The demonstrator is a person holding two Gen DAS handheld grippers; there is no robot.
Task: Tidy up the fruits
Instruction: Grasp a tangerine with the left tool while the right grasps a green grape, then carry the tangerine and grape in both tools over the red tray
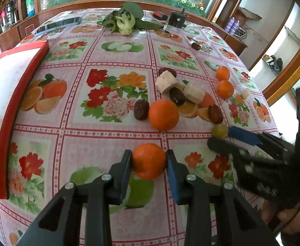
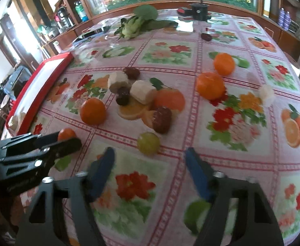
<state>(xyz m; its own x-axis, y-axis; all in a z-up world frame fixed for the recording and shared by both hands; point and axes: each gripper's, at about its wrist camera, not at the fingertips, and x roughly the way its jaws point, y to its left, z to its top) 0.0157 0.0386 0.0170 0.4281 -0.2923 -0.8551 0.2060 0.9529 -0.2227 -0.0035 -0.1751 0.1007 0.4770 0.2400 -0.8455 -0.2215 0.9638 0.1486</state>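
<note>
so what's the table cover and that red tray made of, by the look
Table cover: probably vinyl or oilcloth, a glossy printed sheet that mirrors window glare near the far edge. Red tray: likely plastic, with a smooth, even red rim and a matte white floor; painted wood cannot be ruled out.

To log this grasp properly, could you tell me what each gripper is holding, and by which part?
The left gripper clamps an orange across its two sides. The right gripper holds nothing; the green grape lies just beyond its open fingertips.
</note>
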